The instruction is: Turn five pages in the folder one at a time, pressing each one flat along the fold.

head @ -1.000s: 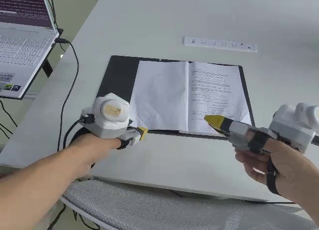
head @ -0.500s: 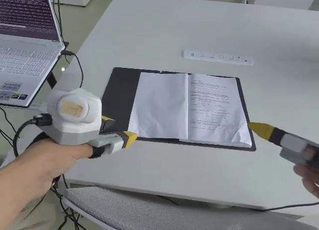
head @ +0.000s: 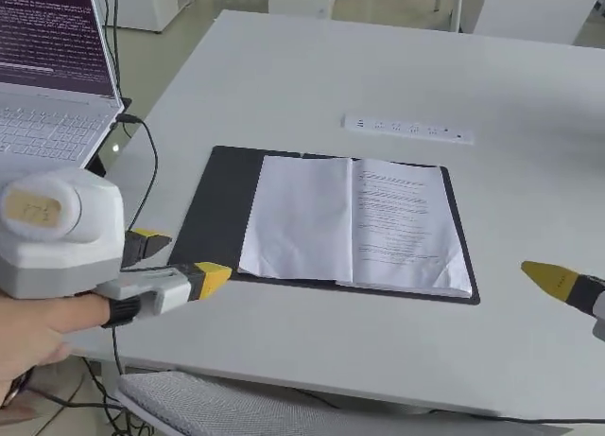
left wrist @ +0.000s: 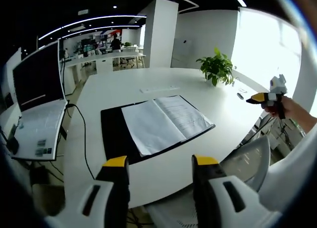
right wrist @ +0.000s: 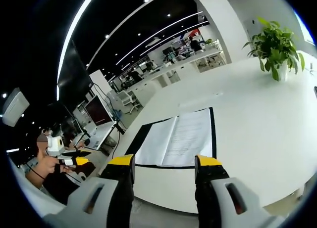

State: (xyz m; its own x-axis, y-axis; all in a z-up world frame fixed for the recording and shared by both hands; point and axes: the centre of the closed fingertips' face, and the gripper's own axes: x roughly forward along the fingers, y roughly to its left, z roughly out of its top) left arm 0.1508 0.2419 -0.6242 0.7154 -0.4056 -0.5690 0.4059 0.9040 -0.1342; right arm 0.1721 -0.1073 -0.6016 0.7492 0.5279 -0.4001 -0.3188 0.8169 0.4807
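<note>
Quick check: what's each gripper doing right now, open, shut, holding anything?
Left gripper: open, holding nothing.
Right gripper: open, holding nothing.

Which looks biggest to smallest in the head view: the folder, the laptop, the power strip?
1. The folder looks largest.
2. The laptop comes next by its visible part, but the frame edge cuts it off, so this place is unsure.
3. The power strip is clearly smallest.
</note>
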